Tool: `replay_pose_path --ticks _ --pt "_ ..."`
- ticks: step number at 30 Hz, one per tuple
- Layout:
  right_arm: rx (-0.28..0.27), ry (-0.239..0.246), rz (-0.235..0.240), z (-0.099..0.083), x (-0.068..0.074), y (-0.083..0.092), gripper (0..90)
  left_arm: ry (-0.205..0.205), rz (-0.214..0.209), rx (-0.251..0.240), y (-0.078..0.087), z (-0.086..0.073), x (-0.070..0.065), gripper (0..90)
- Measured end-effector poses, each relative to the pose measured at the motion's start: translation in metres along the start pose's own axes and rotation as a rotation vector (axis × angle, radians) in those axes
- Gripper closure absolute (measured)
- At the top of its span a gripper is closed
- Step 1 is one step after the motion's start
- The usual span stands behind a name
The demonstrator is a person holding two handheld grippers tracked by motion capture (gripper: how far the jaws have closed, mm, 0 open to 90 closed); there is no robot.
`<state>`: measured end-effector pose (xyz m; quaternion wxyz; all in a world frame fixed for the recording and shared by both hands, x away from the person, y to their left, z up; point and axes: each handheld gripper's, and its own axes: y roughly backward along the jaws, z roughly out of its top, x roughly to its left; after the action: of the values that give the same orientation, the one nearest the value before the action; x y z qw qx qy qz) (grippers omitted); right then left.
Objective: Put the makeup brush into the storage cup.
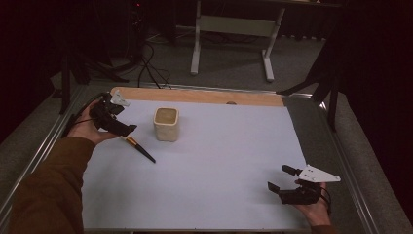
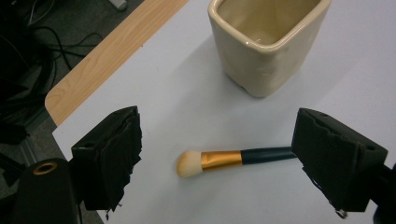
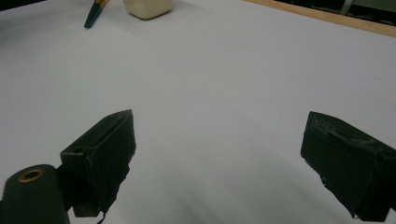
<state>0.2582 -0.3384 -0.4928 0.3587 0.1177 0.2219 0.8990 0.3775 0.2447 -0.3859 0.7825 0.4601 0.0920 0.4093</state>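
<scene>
A makeup brush [image 1: 139,147] [image 2: 229,160] with a pale tip, gold ferrule and dark handle lies flat on the white table sheet [image 1: 209,161]. A cream square cup [image 1: 166,124] [image 2: 264,39] stands upright and empty just right of it. My left gripper [image 1: 124,129] [image 2: 219,158] hovers open above the brush, its jaws wide on either side of it and not touching. My right gripper [image 1: 282,178] [image 3: 219,163] is open over bare sheet at the front right, nothing between its jaws. The brush handle's end [image 3: 93,16] and the cup's base [image 3: 148,8] show far off in the right gripper view.
A wooden strip [image 1: 195,95] borders the table's far edge. Metal rails [image 1: 341,161] run along both sides. Cables [image 1: 151,68] and a desk frame [image 1: 234,44] stand on the floor beyond. The sheet's middle lies bare.
</scene>
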Motion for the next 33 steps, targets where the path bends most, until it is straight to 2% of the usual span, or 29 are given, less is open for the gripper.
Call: replay_pose_path --ticks 7,24,33 --pt "-0.002 -0.002 0.001 0.0 0.0 0.0 9.7 -0.025 0.004 0.022 -0.002 0.007 0.001 16.2" --pt "-0.006 -0.005 -0.001 0.0 -0.001 0.001 9.7 -0.034 0.001 0.065 -0.007 0.014 0.004 17.0" --pt "-0.006 -0.003 0.002 0.0 -0.001 0.001 9.7 -0.064 -0.003 0.101 -0.01 0.023 0.004 17.1"
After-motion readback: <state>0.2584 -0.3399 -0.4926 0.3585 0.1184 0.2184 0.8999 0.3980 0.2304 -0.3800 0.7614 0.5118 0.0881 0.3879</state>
